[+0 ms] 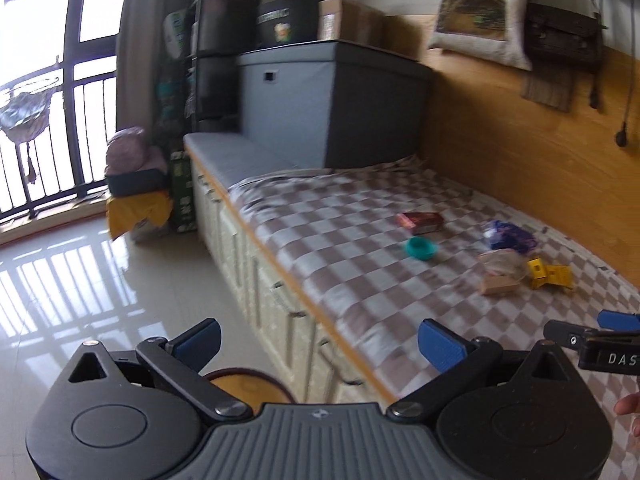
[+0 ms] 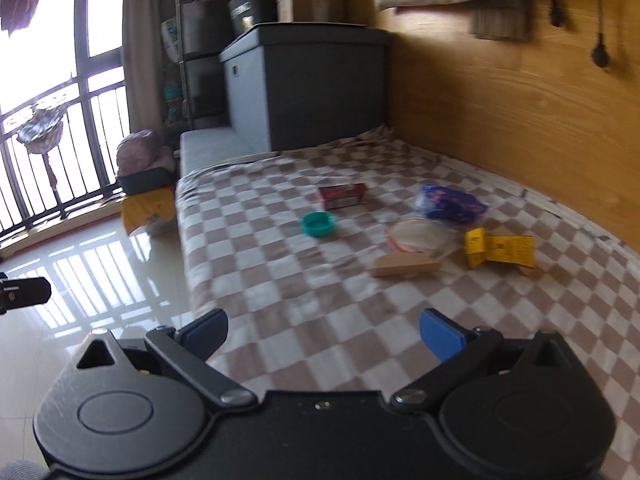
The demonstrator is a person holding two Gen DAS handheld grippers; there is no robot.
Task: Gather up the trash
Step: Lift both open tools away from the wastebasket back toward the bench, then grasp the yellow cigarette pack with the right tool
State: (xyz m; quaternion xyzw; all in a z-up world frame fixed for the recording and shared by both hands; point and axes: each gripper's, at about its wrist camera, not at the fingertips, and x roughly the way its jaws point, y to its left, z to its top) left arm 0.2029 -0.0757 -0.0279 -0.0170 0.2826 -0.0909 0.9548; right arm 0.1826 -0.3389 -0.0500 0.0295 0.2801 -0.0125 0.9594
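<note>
Trash lies on a checkered bed cover [image 2: 320, 296]: a red box [image 2: 342, 196], a teal lid [image 2: 319, 225], a blue plastic bag [image 2: 450, 203], a clear wrapper [image 2: 420, 236], a tan cardboard piece [image 2: 404, 266] and a yellow carton [image 2: 500, 251]. The same items show in the left wrist view: red box [image 1: 420, 222], teal lid [image 1: 421, 249], yellow carton [image 1: 550, 274]. My left gripper [image 1: 320, 342] is open and empty above the bed's edge. My right gripper [image 2: 324, 334] is open and empty over the near part of the bed, short of the trash.
A round orange-topped container [image 1: 244, 386] sits below the left gripper on the floor side. A grey storage box [image 1: 328, 108] stands at the bed's far end. A wooden wall panel [image 2: 520, 100] runs along the right. Glossy tiled floor [image 1: 80, 280] and balcony railing lie left.
</note>
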